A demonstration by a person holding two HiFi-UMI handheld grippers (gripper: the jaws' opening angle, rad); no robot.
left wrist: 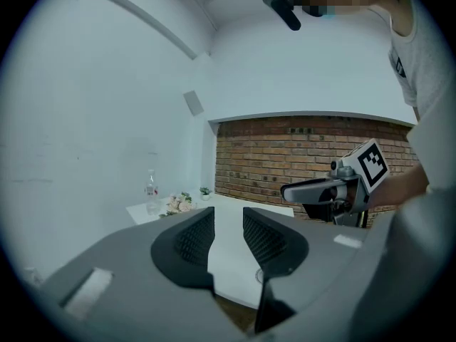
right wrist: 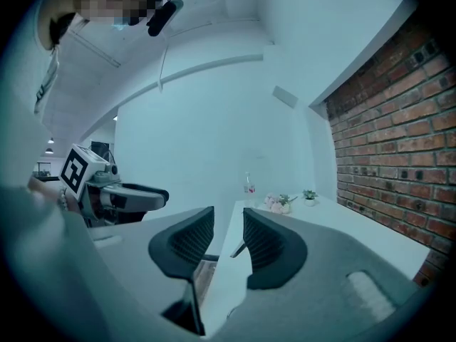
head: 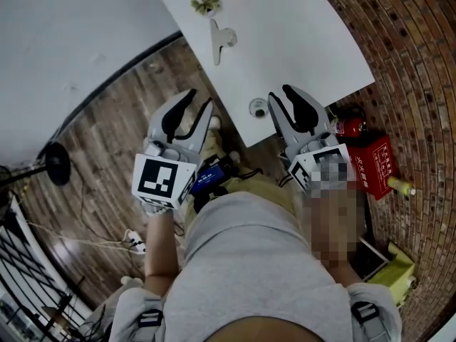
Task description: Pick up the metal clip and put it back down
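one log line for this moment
left gripper: open, empty | right gripper: open, empty | clip: lying on table, untouched

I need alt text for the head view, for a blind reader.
Seen from above, a person holds the left tool and right tool, both open and empty, near a white table where a metal clip lies untouched.
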